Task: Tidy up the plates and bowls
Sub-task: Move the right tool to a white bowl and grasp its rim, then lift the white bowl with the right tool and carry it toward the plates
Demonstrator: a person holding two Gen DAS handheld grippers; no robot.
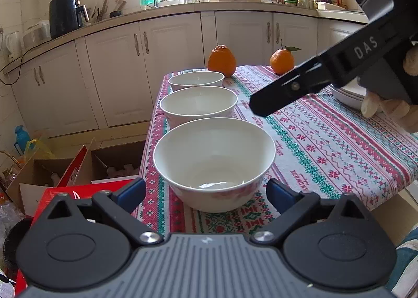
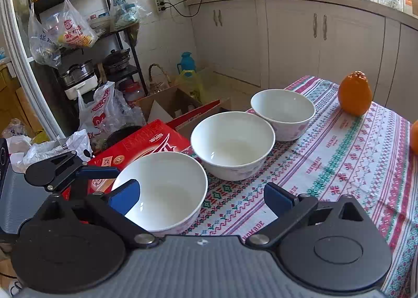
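Three white bowls stand in a row along the left edge of the patterned tablecloth. In the left wrist view the near bowl (image 1: 214,162) sits between the open blue fingertips of my left gripper (image 1: 206,194), with the middle bowl (image 1: 198,106) and far bowl (image 1: 196,80) behind it. A stack of white plates (image 1: 347,95) lies at the right, partly hidden by my right gripper's body (image 1: 339,68). In the right wrist view my right gripper (image 2: 202,200) is open above the near bowl (image 2: 167,191); the middle bowl (image 2: 232,145) and far bowl (image 2: 283,114) lie beyond. The left gripper's fingers (image 2: 99,172) show beside the near bowl.
Two oranges (image 1: 222,60) (image 1: 282,61) stand at the table's far edge. A red box (image 2: 141,146) and open cardboard boxes (image 1: 65,175) sit on the floor left of the table. Cabinets and a cluttered shelf lie beyond.
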